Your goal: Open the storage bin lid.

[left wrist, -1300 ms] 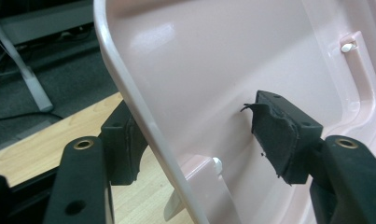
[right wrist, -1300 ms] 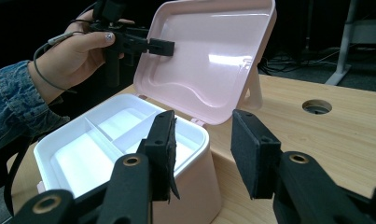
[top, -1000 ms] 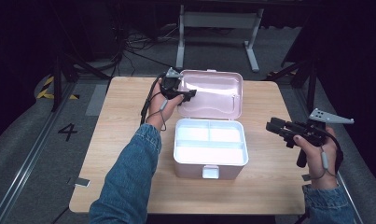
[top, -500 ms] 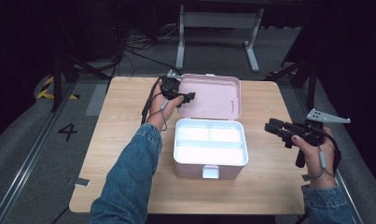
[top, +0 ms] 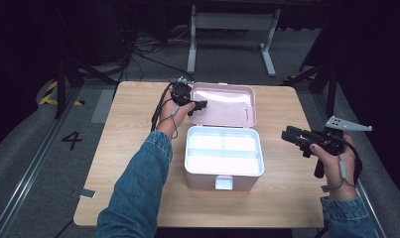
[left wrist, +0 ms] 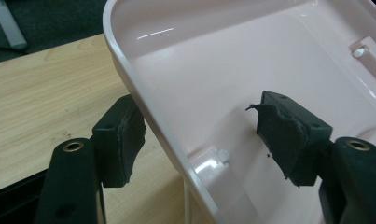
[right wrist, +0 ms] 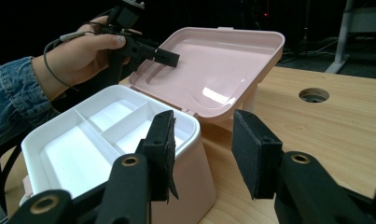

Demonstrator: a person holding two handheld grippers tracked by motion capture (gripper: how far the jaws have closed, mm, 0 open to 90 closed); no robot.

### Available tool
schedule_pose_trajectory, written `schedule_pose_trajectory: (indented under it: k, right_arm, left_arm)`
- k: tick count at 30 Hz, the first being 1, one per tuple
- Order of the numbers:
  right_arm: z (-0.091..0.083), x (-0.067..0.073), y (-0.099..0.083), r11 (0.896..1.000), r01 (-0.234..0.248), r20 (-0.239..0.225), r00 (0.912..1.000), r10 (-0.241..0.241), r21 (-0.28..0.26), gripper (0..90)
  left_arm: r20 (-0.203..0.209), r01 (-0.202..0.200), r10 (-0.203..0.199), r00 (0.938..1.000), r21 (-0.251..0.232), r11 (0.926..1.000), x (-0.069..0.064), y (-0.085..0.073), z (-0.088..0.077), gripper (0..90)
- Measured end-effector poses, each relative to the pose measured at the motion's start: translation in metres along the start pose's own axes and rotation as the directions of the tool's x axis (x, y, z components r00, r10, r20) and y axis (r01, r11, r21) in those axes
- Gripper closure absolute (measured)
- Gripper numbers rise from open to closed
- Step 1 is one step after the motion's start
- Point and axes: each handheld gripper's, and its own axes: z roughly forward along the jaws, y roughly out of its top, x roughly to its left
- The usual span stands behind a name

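Note:
A pink box stands mid-table with a white divided tray in it, and its lid is swung open toward the back. My left gripper is at the lid's left edge. In the left gripper view the gripper is open and straddles the lid's rim, one jaw outside and one inside the lid. My right gripper hovers open to the right of the box. Its jaws point at the box and hold nothing.
The wooden table has a round cable hole beyond the lid. A metal stand and cables lie on the floor behind the table. Bare tabletop flanks the box.
The lid's far edge sits a little lower in the high view than a second ago, and my left gripper has shifted slightly with it. My right gripper has drifted slightly leftward.

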Motion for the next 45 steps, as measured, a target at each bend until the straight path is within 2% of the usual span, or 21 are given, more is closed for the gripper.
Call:
schedule_pose_trajectory:
  k: [13, 16, 22, 25, 29, 32, 34, 36, 38, 39, 45]
  right_arm:
    - [0.0, -0.002, -0.001, 1.0, 0.003, 0.001, 1.0, -0.003, 0.0, 60.5]
    - [0.0, -0.002, -0.001, 1.0, 0.001, 0.002, 1.0, -0.001, 0.001, 60.4]
    - [0.0, -0.002, -0.001, 1.0, 0.0, 0.0, 1.0, 0.0, 0.003, 60.1]
    - [0.0, -0.002, -0.001, 1.0, -0.002, 0.0, 1.0, 0.002, 0.005, 59.9]
    - [0.001, -0.003, -0.002, 1.0, -0.005, 0.001, 1.0, 0.005, 0.005, 59.5]
    - [0.001, -0.004, -0.001, 1.0, -0.006, -0.005, 1.0, 0.006, 0.004, 59.4]
    - [0.002, -0.004, 0.0, 1.0, -0.008, -0.004, 1.0, 0.008, 0.004, 59.3]
    - [0.004, -0.005, 0.002, 1.0, -0.006, -0.014, 0.9999, 0.006, -0.002, 59.0]
    - [0.007, -0.006, 0.005, 1.0, 0.0, -0.023, 0.9997, 0.0, 0.0, 58.7]
    - [0.009, -0.006, 0.006, 1.0, -0.003, -0.029, 0.9996, 0.003, 0.001, 58.5]
    - [0.017, -0.012, 0.013, 1.0, 0.002, -0.034, 0.9994, -0.002, 0.0, 56.6]
  left_arm:
    - [0.012, 0.043, -0.043, 0.999, 0.034, 0.9985, 0.004, -0.005, 0.006, 31.6]
    - [0.01, 0.058, -0.059, 0.9982, 0.04, 0.9975, 0.004, -0.005, 0.007, 31.6]
    - [-0.004, 0.083, -0.083, 0.9966, 0.08, 0.9933, 0.004, -0.006, 0.009, 31.0]
    - [-0.001, 0.096, -0.096, 0.9954, 0.081, 0.9921, 0.004, -0.006, 0.01, 31.1]
    - [-0.015, 0.117, -0.116, 0.9932, 0.104, 0.9877, 0.004, -0.007, 0.011, 31.1]
    - [-0.05, 0.121, -0.116, 0.992, 0.117, 0.9858, 0.002, -0.006, 0.011, 31.4]
    - [-0.064, 0.115, -0.108, 0.9921, 0.113, 0.9869, 0.001, -0.006, 0.01, 31.9]
    - [-0.073, 0.113, -0.108, 0.9915, 0.075, 0.9907, -0.002, -0.005, 0.006, 29.2]
    - [-0.08, 0.079, -0.075, 0.9939, 0.045, 0.9959, -0.004, -0.003, 0.001, 26.2]
    - [-0.085, 0.076, -0.073, 0.9937, 0.034, 0.9966, -0.006, -0.002, -0.002, 25.2]
    - [-0.069, 0.018, -0.02, 0.9974, -0.03, 0.9994, -0.018, 0.004, -0.034, 24.2]
